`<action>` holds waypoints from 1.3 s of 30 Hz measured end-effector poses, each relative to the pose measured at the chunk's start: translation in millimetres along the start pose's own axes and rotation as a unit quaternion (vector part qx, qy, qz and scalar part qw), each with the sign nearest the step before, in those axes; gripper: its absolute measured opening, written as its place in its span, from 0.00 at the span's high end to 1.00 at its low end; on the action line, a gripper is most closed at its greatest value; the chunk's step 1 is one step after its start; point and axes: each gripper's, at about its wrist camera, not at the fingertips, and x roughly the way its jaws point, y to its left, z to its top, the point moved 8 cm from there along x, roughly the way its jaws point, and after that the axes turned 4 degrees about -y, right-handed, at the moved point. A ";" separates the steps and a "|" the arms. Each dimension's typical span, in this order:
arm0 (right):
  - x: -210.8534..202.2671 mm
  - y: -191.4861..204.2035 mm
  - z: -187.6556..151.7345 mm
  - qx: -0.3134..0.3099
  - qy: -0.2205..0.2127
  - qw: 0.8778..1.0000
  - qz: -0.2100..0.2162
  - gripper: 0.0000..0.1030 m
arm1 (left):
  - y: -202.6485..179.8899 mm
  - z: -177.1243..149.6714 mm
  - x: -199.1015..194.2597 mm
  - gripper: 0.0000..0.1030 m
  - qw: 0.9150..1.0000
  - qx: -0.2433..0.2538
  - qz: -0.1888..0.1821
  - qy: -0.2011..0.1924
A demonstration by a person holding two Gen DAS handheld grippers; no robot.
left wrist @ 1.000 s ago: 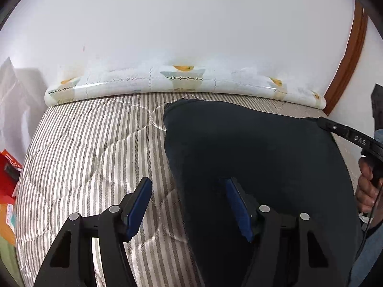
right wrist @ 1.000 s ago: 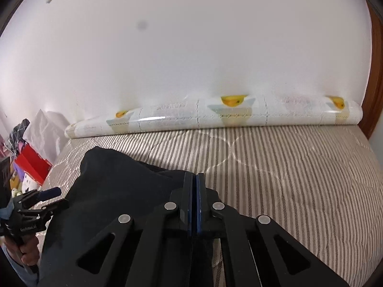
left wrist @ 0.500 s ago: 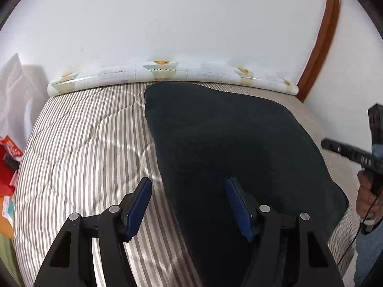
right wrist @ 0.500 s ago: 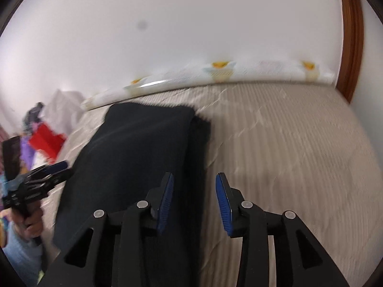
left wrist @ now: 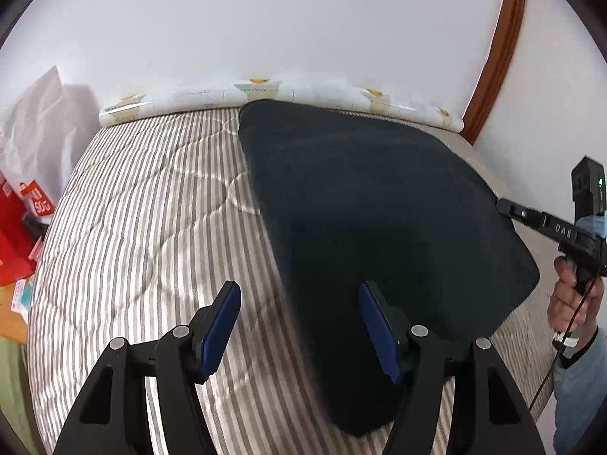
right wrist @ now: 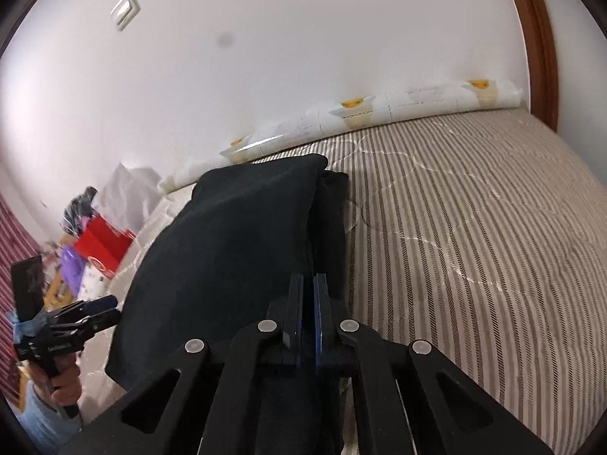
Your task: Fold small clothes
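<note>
A dark navy garment (left wrist: 379, 220) lies folded on the striped mattress (left wrist: 151, 227). My left gripper (left wrist: 299, 326) is open and empty, at the garment's near left edge, its right finger over the cloth. In the right wrist view the garment (right wrist: 235, 242) lies in a long stack. My right gripper (right wrist: 308, 295) is shut at the garment's right edge; the cloth seems pinched between the pads. The right gripper also shows in the left wrist view (left wrist: 538, 220) at the cloth's right edge. The left gripper shows in the right wrist view (right wrist: 95, 311), beside the cloth.
A rolled patterned mat (left wrist: 265, 94) lies along the white wall at the mattress's far edge. Red bags and clutter (left wrist: 19, 227) sit off the left side. A brown door frame (left wrist: 497, 49) stands at the far right. Bare striped mattress (right wrist: 474, 227) lies to the right of the garment.
My right gripper opened half a second ago and has shut again at the garment's right edge. The left gripper stayed open while its view shifted, and the garment now lies flatter.
</note>
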 end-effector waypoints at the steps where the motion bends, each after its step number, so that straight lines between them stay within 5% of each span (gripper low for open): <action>1: -2.6 0.7 -1.4 0.004 0.002 1.000 -0.002 0.95 | 0.4 -4.9 -2.4 0.39 1.000 -0.003 0.000 0.000; 6: -25.3 -10.8 -15.0 0.028 0.009 1.000 -0.010 0.91 | 0.6 -24.0 -15.3 0.39 1.000 -0.012 -0.009 0.001; 10: -46.0 -12.8 -34.2 0.039 0.006 0.999 -0.006 0.69 | -0.3 -40.6 -23.0 0.38 1.000 -0.019 -0.014 0.004; 18: -57.6 -26.0 -83.7 -0.008 0.036 0.994 -0.103 0.72 | -3.7 -56.6 -33.6 0.38 1.000 -0.027 -0.007 0.003; 28: -100.2 -1.3 -61.6 -0.035 -0.004 0.988 -0.153 0.70 | -24.3 -52.3 -64.0 0.38 0.999 -0.035 0.014 -0.009; 34: -137.7 26.6 -53.0 -0.049 -0.027 0.981 -0.184 0.44 | -40.3 -45.2 -105.9 0.31 0.997 -0.045 0.045 -0.044; 39: -172.2 46.8 -59.1 -0.049 -0.043 0.979 -0.193 0.40 | -57.4 -46.6 -140.2 0.26 0.996 -0.058 0.045 -0.055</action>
